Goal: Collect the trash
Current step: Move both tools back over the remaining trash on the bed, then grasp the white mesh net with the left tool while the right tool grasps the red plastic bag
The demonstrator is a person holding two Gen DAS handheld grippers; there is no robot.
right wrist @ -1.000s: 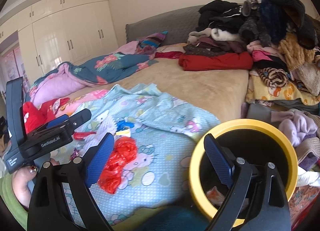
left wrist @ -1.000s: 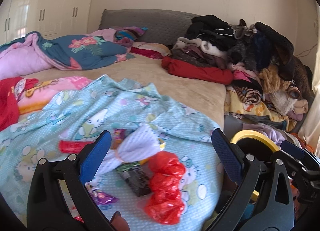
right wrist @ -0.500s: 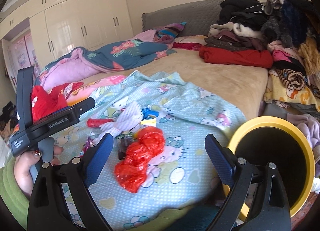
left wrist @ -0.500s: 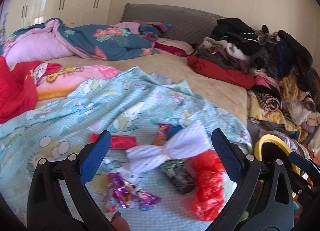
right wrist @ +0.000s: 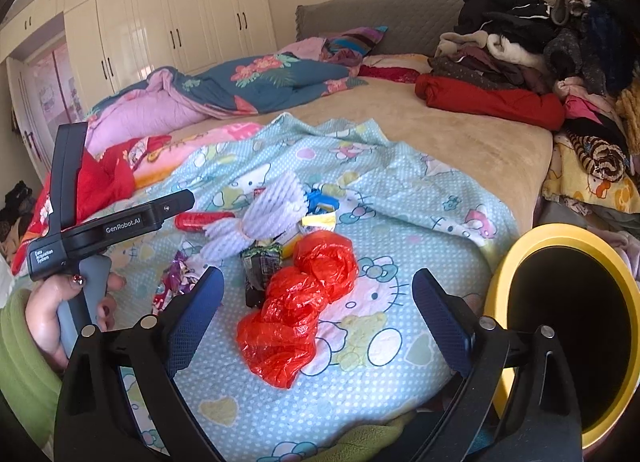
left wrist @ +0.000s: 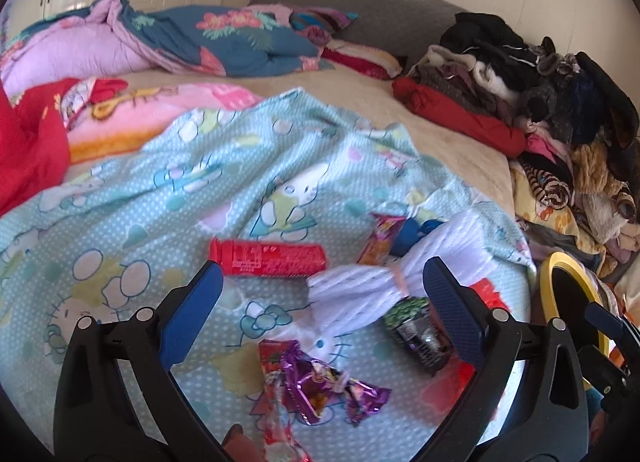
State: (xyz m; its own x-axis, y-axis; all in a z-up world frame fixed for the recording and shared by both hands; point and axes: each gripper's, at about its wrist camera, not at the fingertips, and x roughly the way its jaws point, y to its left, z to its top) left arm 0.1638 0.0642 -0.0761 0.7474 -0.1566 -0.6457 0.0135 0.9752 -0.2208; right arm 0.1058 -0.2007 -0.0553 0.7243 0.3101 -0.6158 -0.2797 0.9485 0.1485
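Observation:
Trash lies on a light-blue cartoon sheet (left wrist: 168, 189). A red tube (left wrist: 267, 258) lies left of a white foam net sleeve (left wrist: 384, 282), with an orange wrapper (left wrist: 382, 240) behind, a dark packet (left wrist: 418, 328) to the right and purple foil wrappers (left wrist: 316, 382) in front. My left gripper (left wrist: 320, 302) hovers open above these. In the right wrist view a crumpled red plastic bag (right wrist: 300, 302) lies between the fingers of my open right gripper (right wrist: 316, 302), which holds nothing. A yellow-rimmed bin (right wrist: 568, 326) stands at the bed's right edge, also as the yellow-rimmed bin (left wrist: 568, 294).
A pile of clothes (left wrist: 540, 101) covers the bed's right side. A folded floral quilt (left wrist: 192, 41) and red cloth (left wrist: 28, 149) lie at the left. White wardrobes (right wrist: 160, 21) line the far wall. A hand in a green sleeve (right wrist: 24, 362) holds the left gripper's handle.
Both grippers have swung left, from the bin side over the trash on the sheet. The bin has slid toward the right edge in both views. Both stayed open.

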